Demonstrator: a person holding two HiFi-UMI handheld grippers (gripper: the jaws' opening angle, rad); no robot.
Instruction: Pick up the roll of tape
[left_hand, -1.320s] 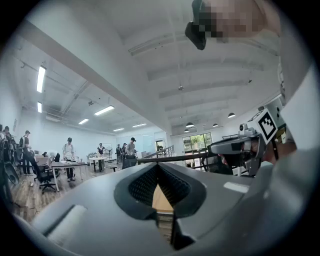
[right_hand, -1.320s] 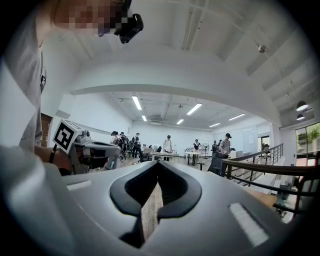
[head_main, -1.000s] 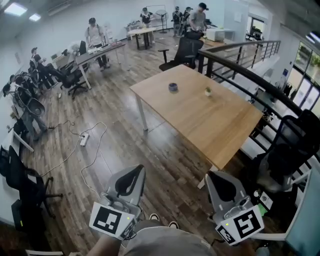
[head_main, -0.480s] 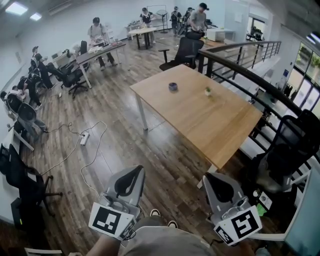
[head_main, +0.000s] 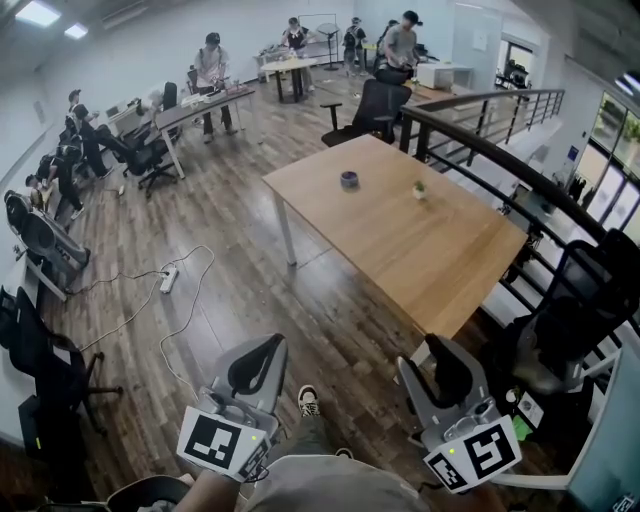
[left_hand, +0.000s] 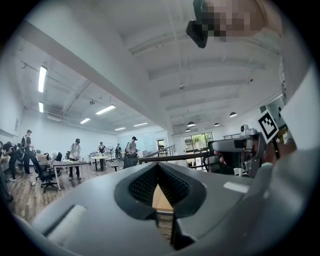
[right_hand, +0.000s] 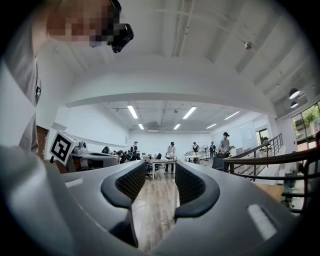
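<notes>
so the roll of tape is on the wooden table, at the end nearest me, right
Not quite. The roll of tape is on the wooden table, but it sits toward the far end, not the end nearest you. The head view shows this.

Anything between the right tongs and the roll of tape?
Nothing visible blocks the way. The right tongs, their jaws just opened with nothing between them, are held short of the table. Only floor and tabletop lie before the roll of tape. The plant stands beside it, apart.
</notes>
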